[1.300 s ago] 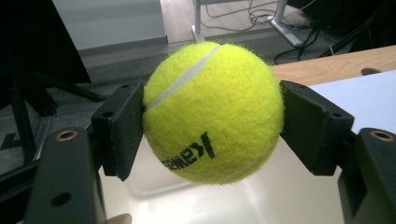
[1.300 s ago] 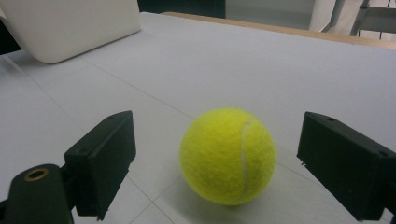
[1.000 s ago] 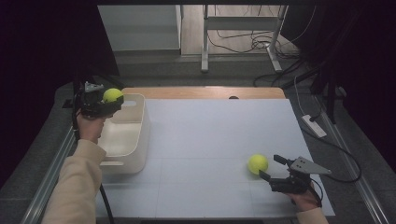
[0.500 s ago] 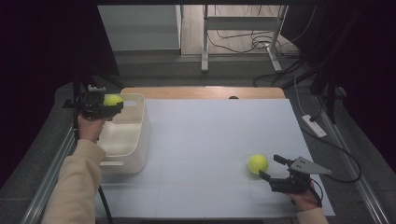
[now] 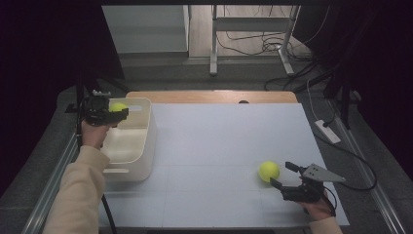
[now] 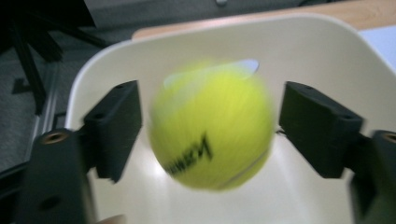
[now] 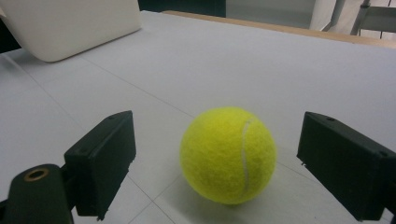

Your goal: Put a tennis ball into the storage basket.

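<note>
My left gripper (image 5: 116,112) hovers over the far end of the cream bin (image 5: 146,131). Its jaws have just been opening, and it is open. A yellow tennis ball (image 6: 211,128) shows blurred between them, with a gap on each side, above the bin's inside (image 6: 317,56). In the high view that ball (image 5: 117,107) sits at the gripper's tip. At the near right of the white table top, my right gripper (image 5: 280,174) stands open around a second tennis ball (image 5: 269,170). That ball (image 7: 228,154) rests on the table, clear of both pads (image 7: 105,154).
The bin stands along the table's left edge and shows far off in the right gripper view (image 7: 70,23). A wooden strip (image 5: 209,96) runs along the table's far edge. Cables and a power strip (image 5: 327,130) lie on the floor to the right.
The left gripper and its ball have come down a little toward the bin. The right gripper and the ball beside it have kept still.
</note>
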The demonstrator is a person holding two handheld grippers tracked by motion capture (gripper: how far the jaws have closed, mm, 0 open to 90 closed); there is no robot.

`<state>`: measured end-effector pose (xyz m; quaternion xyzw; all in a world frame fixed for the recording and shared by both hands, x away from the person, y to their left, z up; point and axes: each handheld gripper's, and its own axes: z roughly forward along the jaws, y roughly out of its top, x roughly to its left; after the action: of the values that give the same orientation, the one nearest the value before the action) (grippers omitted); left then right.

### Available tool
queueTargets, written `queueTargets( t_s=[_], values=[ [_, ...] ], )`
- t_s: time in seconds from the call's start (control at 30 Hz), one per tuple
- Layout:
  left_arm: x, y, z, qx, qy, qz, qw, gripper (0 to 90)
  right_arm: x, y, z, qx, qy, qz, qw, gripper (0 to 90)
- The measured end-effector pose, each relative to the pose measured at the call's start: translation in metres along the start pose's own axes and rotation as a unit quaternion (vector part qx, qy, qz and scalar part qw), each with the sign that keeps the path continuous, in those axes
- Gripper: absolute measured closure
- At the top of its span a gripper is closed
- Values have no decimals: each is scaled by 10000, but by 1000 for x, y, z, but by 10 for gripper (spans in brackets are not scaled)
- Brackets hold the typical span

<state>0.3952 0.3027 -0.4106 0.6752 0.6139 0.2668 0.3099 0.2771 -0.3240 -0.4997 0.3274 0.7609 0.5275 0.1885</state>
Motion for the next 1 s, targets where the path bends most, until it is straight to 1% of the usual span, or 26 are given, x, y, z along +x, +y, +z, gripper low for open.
queueTargets(
  t_s=[0.03, 0.07, 0.1, 0.13, 0.17, 0.2, 0.23, 0.3, 0.37, 0.47, 0.5, 0.53, 0.7, 0.77, 0.8, 0.83, 0.87, 0.9, 0.93, 0.97, 1.0],
  values=[
    [0, 0, 0, 0, 0, 0, 10000, 175, 0, 0, 0, 2, -4, 5, 10000, 117],
    [-3, 2, -5, -144, -124, -14, 9998, 164, 0, 0, 0, -7, -10, 12, 10000, 117],
    [-3, 2, -5, -144, -124, -14, 9998, 157, 0, 0, 0, 4, -3, 6, 10000, 117],
    [-6, 4, -8, -210, -216, 44, 9995, 149, 0, 0, 0, 6, -3, -1, 10000, 117],
    [-6, 4, -8, -210, -216, 44, 9995, 142, 0, 0, 0, 6, -3, -1, 10000, 117],
    [-9, 4, -10, -271, -316, 72, 9991, 142, 0, 0, 0, 14, 0, -4, 10000, 117],
    [-12, 5, -13, -338, -433, 70, 9985, 135, 0, 0, 0, 15, -1, -8, 10000, 117],
    [-15, 5, -16, -415, -594, 94, 9973, 127, 0, 0, 0, -1, -2, 0, 10000, 117],
    [-19, 5, -20, -489, -794, 131, 9956, 119, 0, 0, 0, 1, -5, -2, 10000, 117],
    [-23, 4, -25, -569, -985, 185, 9933, 120, 0, 0, 0, 5, -2, -1, 10000, 117],
    [-24, 4, -26, -584, -1033, 197, 9927, 120, 0, 0, 0, -4, -2, -1, 10000, 117],
    [-24, 4, -26, -584, -1033, 197, 9927, 121, 0, 0, 0, -4, -2, -1, 10000, 117],
    [-29, 2, -34, -722, -1299, 195, 9887, 127, 0, 0, 0, -7, -3, -4, 10000, 117],
    [-33, 2, -37, -770, -1363, 237, 9874, 127, 0, 0, 0, 4, -9, -4, 10000, 117],
    [-33, 2, -37, -770, -1363, 237, 9874, 127, 0, 0, 0, 7, -8, -5, 10000, 117],
    [-35, 2, -38, -802, -1452, 258, 9858, 127, 0, 0, 0, 7, -9, -5, 10000, 117],
    [-36, 1, -38, -811, -1489, 280, 9851, 126, 0, 0, 0, 15, -7, -6, 10000, 117],
    [-36, 1, -38, -811, -1489, 280, 9851, 125, 0, 0, 0, 15, -10, -9, 10000, 117],
    [-37, 1, -39, -832, -1506, 297, 9846, 125, 0, 0, 0, 15, -10, -9, 10000, 117],
    [-38, 1, -39, -851, -1537, 308, 9840, 125, 0, 0, 0, 11, -9, -9, 10000, 117],
    [-39, 1, -40, -872, -1598, 316, 9828, 125, 0, 0, 0, 5, -9, -7, 10000, 117]
  ],
)
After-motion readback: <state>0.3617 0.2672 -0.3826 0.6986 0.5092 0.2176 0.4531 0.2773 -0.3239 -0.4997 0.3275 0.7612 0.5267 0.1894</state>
